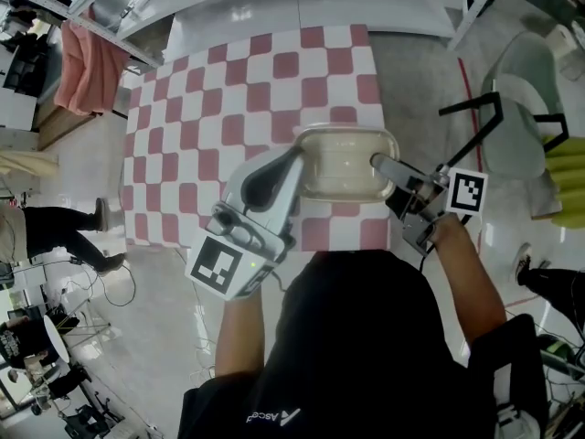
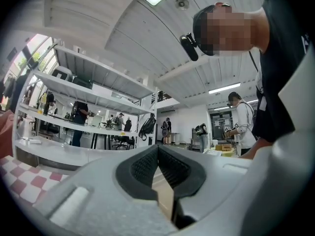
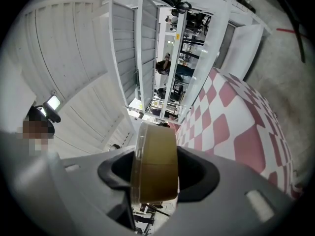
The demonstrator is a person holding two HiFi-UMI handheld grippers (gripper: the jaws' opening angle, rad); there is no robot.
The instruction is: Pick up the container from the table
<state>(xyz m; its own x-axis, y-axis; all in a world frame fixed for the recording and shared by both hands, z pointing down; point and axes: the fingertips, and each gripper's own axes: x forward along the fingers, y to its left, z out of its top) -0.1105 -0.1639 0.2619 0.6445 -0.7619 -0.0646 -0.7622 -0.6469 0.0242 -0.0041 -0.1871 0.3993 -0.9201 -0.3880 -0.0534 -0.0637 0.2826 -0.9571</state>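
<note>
We find the container point(image 1: 345, 161), a pale, shallow tub with rounded corners, over the red-and-white checked table point(image 1: 210, 108), in the 5 o'clock part of the cloth, close to the edge nearest the person.

The left tool point(image 1: 300, 158) meets the tub's 9 o'clock end. In the left gripper view this tool point(image 2: 158, 154) has its dark ribbed pads brought together at the tips, with a thin beige strip of the container point(image 2: 164, 198) pinched between them.

The right tool point(image 1: 382, 165) takes the 3 o'clock end. In the right gripper view its jaws stand wide and are clamped on the tub's wall point(image 3: 155, 163), which fills the gap between the pads.

Both tools lie roughly level. We cannot tell whether the tub's base is clear of the cloth.
</note>
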